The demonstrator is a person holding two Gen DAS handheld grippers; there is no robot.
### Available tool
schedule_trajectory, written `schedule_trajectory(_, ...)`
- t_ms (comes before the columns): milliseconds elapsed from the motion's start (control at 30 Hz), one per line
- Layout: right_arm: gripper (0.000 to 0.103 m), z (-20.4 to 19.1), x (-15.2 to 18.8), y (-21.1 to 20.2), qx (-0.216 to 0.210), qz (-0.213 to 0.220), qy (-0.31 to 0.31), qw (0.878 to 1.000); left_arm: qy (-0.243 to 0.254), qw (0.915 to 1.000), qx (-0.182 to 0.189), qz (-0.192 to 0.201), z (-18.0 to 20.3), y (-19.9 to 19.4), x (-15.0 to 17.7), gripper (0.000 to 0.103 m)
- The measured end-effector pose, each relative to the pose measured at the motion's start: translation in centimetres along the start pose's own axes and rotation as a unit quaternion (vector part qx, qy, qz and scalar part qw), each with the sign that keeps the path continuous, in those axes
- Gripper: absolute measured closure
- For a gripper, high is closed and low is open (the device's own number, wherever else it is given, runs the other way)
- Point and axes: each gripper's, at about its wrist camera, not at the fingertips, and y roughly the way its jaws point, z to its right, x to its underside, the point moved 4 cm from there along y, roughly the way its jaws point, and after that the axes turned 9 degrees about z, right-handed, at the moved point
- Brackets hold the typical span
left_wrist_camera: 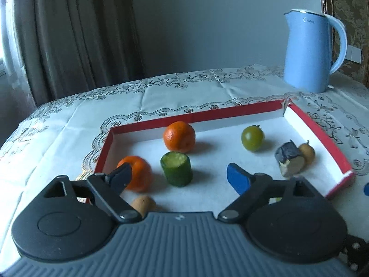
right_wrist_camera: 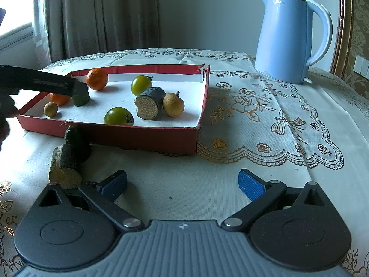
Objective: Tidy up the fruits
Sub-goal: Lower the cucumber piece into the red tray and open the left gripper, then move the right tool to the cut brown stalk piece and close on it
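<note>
Two open tools (left_wrist_camera: 181, 176) (right_wrist_camera: 182, 183), cucumber piece (left_wrist_camera: 177, 169) apparently released.

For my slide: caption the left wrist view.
Open left gripper over a red tray, cucumber piece standing free between its fingers.

Blue electric kettle (right_wrist_camera: 286, 39) stands upright at the far right of the tabletop (right_wrist_camera: 265, 138), which carries a pale embroidered tablecloth (left_wrist_camera: 161, 97). Brown curtain (left_wrist_camera: 69, 30) hangs behind; plain grey wall (left_wrist_camera: 207, 23) beside it.
</note>
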Motion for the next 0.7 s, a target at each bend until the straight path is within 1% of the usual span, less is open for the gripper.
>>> schedule_trajectory(233, 0.0, 0.0, 0.0, 0.1, -0.002, -0.001, -0.001, 1.0, -0.034, 0.9994, 0.002, 0.008, -1.8, -4.2, 1.7, 0.009)
schedule_trajectory(300, 0.0, 0.0, 0.0, 0.0, -0.001, -0.001, -0.001, 1.0, -0.036, 0.9993, 0.001, 0.005, -2.0, -4.8, 2.4, 0.009)
schedule_trajectory(433, 0.0, 0.0, 0.0, 0.1, -0.001, 0.0, -0.001, 1.0, -0.044, 0.999, 0.003, -0.01, -2.4, -5.1, 3.9, 0.008)
schedule_trajectory(600, 0.0, -0.1, 0.1, -0.1, -0.005, 0.002, -0.002, 1.0, -0.056, 0.9979, -0.002, -0.033, -2.9, -4.4, 5.4, 0.008)
schedule_trajectory(700, 0.0, -0.2, 0.0, -0.6, -0.01, 0.014, -0.007, 1.0, -0.065, 0.997, 0.0, -0.043, -3.3, -3.9, 6.0, 0.008)
